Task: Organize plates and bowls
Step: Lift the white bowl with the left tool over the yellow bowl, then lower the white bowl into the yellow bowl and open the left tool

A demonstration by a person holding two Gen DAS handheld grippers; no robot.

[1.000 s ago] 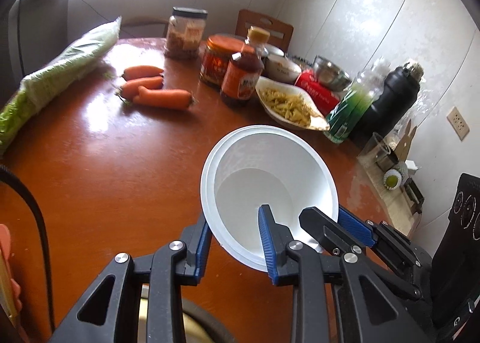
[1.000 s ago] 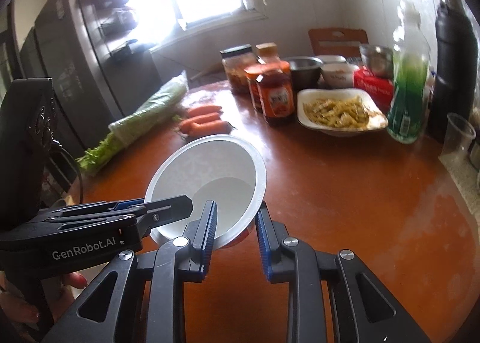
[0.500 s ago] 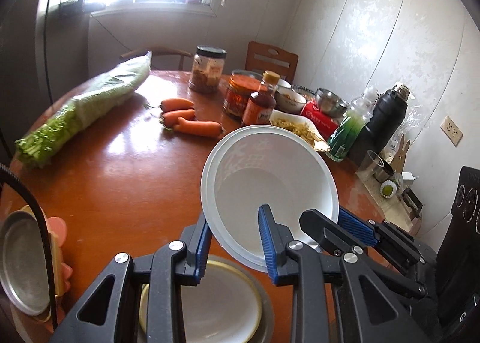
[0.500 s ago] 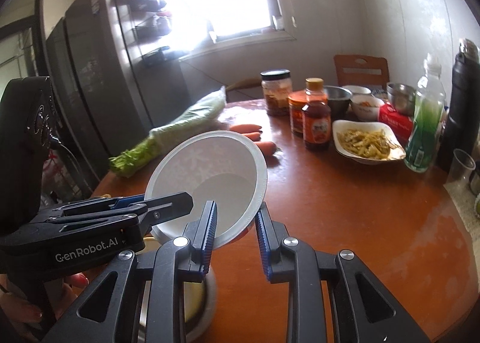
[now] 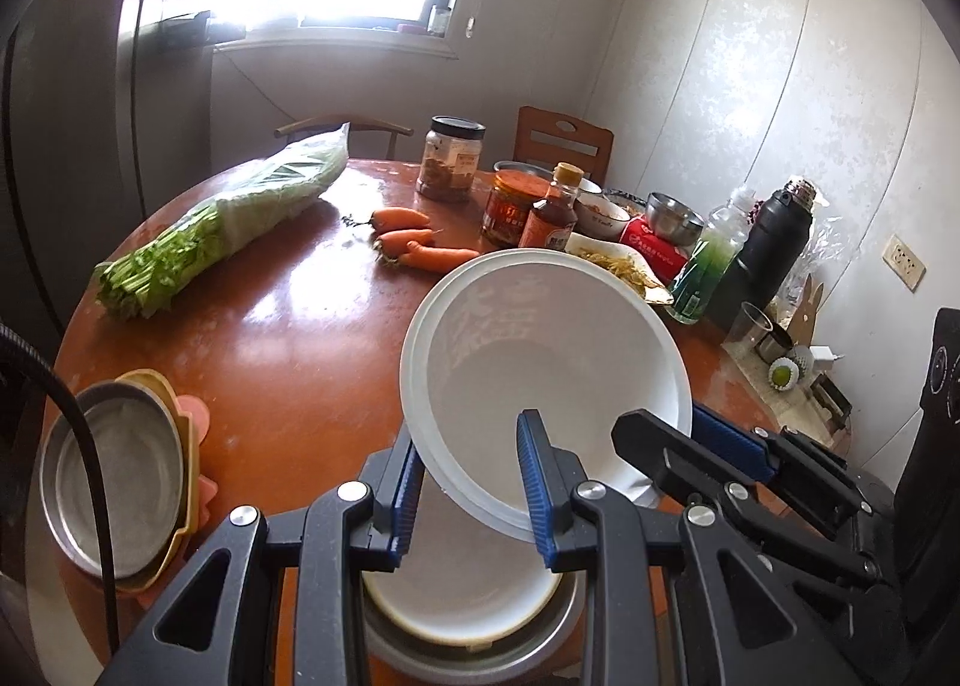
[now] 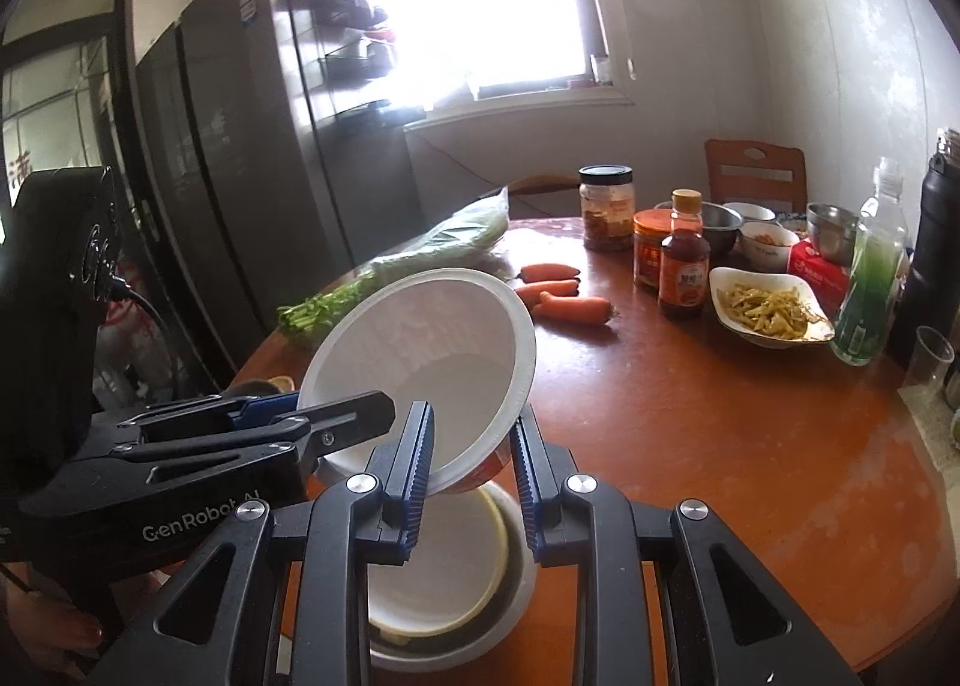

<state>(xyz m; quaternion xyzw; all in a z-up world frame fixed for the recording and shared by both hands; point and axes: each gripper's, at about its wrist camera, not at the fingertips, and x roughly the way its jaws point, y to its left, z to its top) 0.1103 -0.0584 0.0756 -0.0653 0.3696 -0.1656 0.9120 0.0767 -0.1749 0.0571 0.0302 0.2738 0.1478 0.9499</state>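
A white plastic bowl [image 5: 540, 362] is held tilted in the air over the table's near edge. My left gripper [image 5: 471, 497] is shut on its near rim, and my right gripper [image 6: 471, 461] is shut on its rim from the other side [image 6: 420, 356]. Directly below sits a stack: a white bowl [image 5: 462, 578] nested in a steel bowl [image 5: 480, 644], also in the right wrist view [image 6: 444, 578]. At the left edge a steel plate [image 5: 114, 476] rests on yellow and pink dishes.
The round brown table [image 5: 288, 338] carries bagged celery [image 5: 222, 224], carrots [image 5: 414, 242], jars and a sauce bottle [image 5: 549, 212], a dish of food [image 6: 771, 314], steel bowls, a green bottle [image 6: 870, 290], a black flask and a cup. A chair and fridge stand behind.
Both grippers have carried the white bowl up and back toward the table's near edge. It now hangs over the stacked bowls, which have come into view below.
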